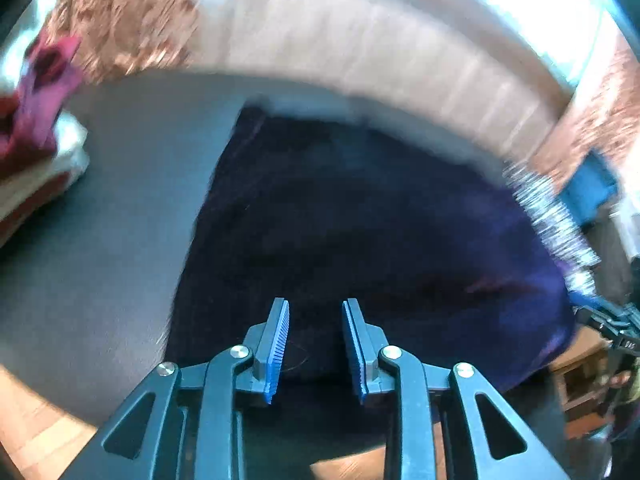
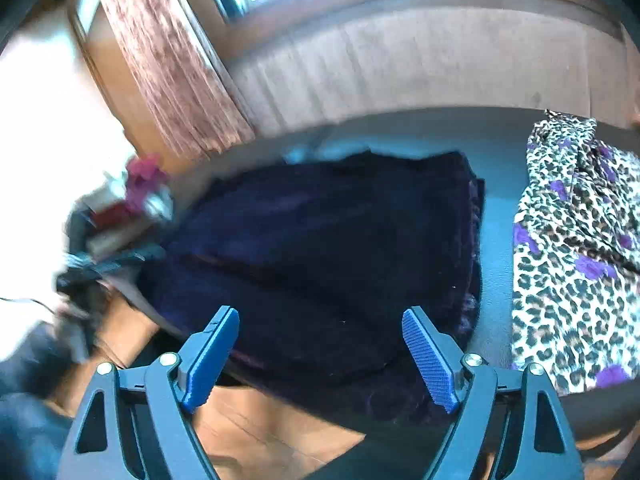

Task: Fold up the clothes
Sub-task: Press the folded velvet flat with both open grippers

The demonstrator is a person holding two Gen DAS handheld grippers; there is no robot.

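A dark navy garment [image 1: 340,220] lies spread flat on the grey table [image 1: 100,220]. In the left wrist view my left gripper [image 1: 316,302] hovers over the garment's near edge, its blue pads a small gap apart with no cloth pinched between them. In the right wrist view the same garment [image 2: 320,232] lies ahead, folded into layers at its right side. My right gripper [image 2: 320,312] stands wide open above its near edge, where the cloth hangs over the table's front, and holds nothing.
A leopard-print garment with purple flowers [image 2: 576,248] lies on the table [image 2: 496,216] right of the dark one. A stack of folded red and white clothes [image 1: 32,176] sits at the far left. Behind are a panelled wall, a curtain [image 2: 168,72] and a window. Wooden floor [image 2: 260,432] shows below the table edge.
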